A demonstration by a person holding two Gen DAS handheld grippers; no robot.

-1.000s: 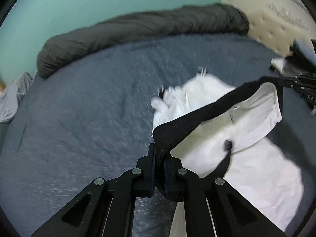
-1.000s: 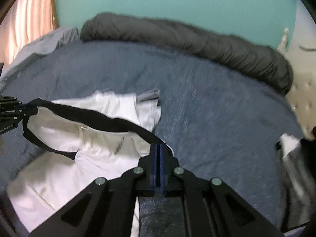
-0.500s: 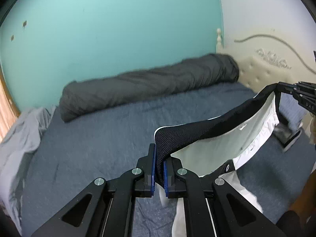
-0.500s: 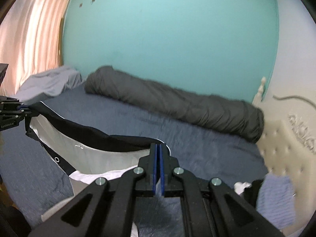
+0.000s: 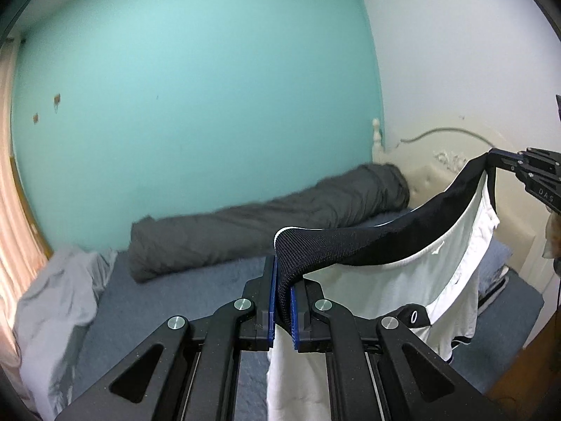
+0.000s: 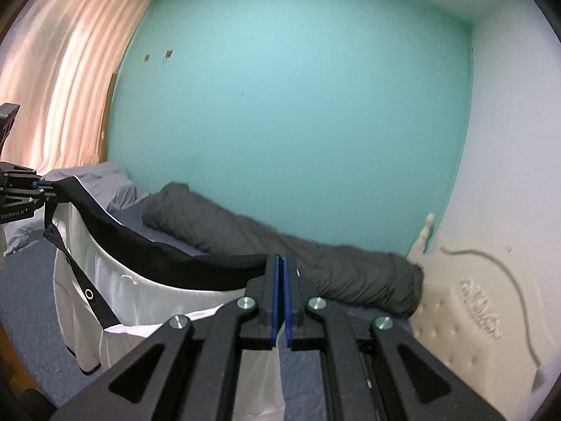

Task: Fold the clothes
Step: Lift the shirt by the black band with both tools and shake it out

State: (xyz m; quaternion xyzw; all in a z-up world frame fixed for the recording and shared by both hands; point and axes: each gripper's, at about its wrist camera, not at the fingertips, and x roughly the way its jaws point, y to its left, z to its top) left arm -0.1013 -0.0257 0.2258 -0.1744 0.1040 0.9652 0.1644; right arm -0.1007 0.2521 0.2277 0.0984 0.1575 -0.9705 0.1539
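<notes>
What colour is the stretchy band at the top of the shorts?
The waistband is black, and the shorts below are white. The left wrist view shows it best.

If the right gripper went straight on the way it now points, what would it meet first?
Probably the rolled dark grey duvet lying along the far side of the bed, straight ahead of the right gripper, which is shut on the shorts' black waistband. Depth is unclear.

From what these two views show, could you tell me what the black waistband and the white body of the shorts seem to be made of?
The black waistband looks like ribbed knit elastic: fine parallel ridges, matte, thick where it bends. The white body seems a thin, smooth synthetic weave, faintly shiny and slightly see-through as it hangs; the exact fibre cannot be told.
</notes>
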